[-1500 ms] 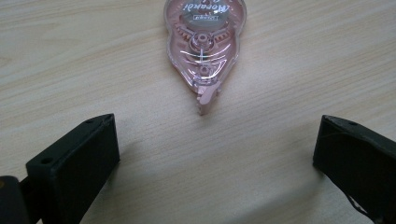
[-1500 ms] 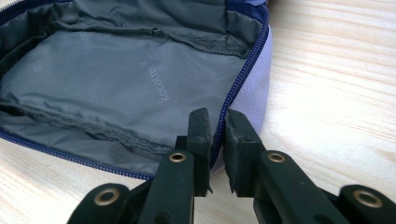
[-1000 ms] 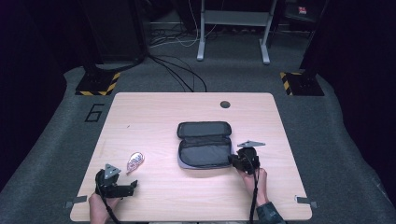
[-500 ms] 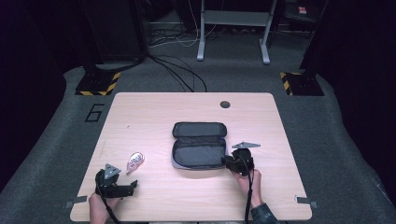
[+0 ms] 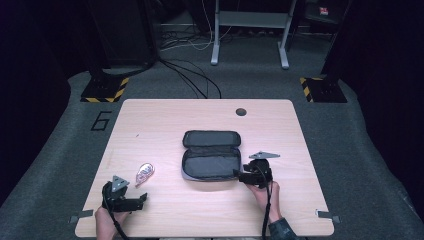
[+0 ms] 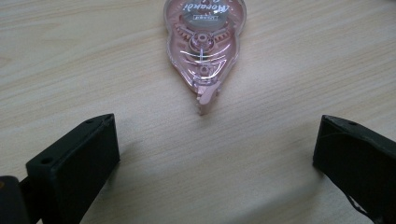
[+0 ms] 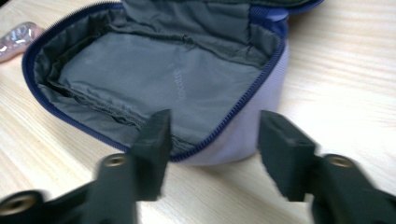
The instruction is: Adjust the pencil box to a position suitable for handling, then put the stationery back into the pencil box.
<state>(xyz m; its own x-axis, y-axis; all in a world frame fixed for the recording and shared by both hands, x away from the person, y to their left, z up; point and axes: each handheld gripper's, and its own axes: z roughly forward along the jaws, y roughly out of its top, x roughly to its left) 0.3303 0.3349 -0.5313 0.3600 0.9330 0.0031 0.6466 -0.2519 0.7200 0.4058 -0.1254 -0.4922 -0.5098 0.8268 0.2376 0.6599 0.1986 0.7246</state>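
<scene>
The open pouch [image 7: 163, 84] is seen lying on the table [image 5: 150, 120], its near corner between the right gripper [image 7: 212, 140] jaws, which have just been opening and are not pressed on it. The left gripper [image 6: 215, 154] jaws are held wide apart, with the tape dispenser [image 6: 204, 42] just ahead of them.

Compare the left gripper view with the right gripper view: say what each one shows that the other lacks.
Left gripper view: the correction tape dispenser seen whole and close, its tip toward wide-open jaws, nothing between them. Right gripper view: the open pouch, grey lining bare, its corner rim between jaws that have just been opening and aren't pressing it. Both: the wooden table; the dispenser's pink edge also peeks in at the right view's left.
</scene>
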